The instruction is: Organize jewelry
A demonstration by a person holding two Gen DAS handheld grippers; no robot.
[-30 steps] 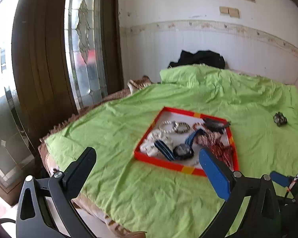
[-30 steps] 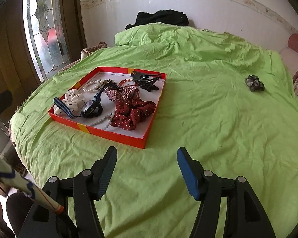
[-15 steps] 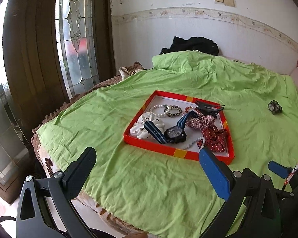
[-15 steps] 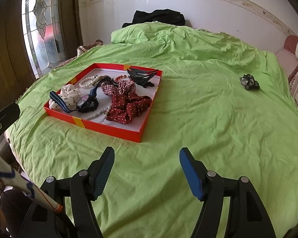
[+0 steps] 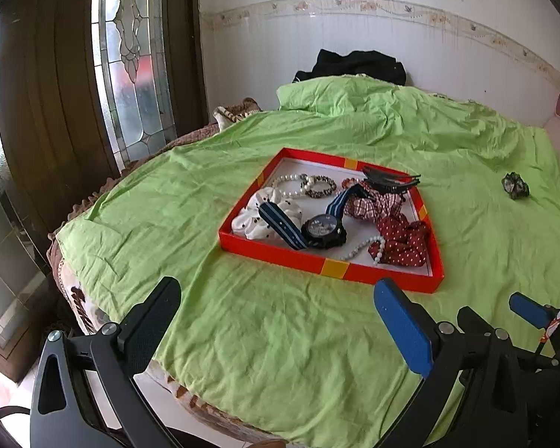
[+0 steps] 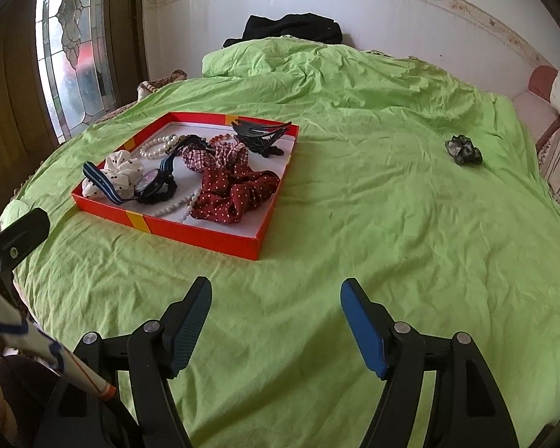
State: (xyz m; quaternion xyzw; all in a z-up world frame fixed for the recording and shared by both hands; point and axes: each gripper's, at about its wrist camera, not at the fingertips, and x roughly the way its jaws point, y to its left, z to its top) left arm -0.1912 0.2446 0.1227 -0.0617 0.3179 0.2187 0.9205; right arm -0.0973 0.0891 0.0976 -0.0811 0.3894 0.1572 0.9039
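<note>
Since a second ago the left gripper [image 5: 276, 321] has dipped closer to the red tray [image 5: 328, 267] of jewelry; both it and the right gripper [image 6: 276, 321] gape empty, dark scrunchie [image 6: 463, 151] still loose on the sheet, so sorting continues.

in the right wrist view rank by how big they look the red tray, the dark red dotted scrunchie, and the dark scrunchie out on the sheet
1. red tray
2. dark red dotted scrunchie
3. dark scrunchie, though it lies farther from the camera, so its true size against the dotted one is unsure.
</note>
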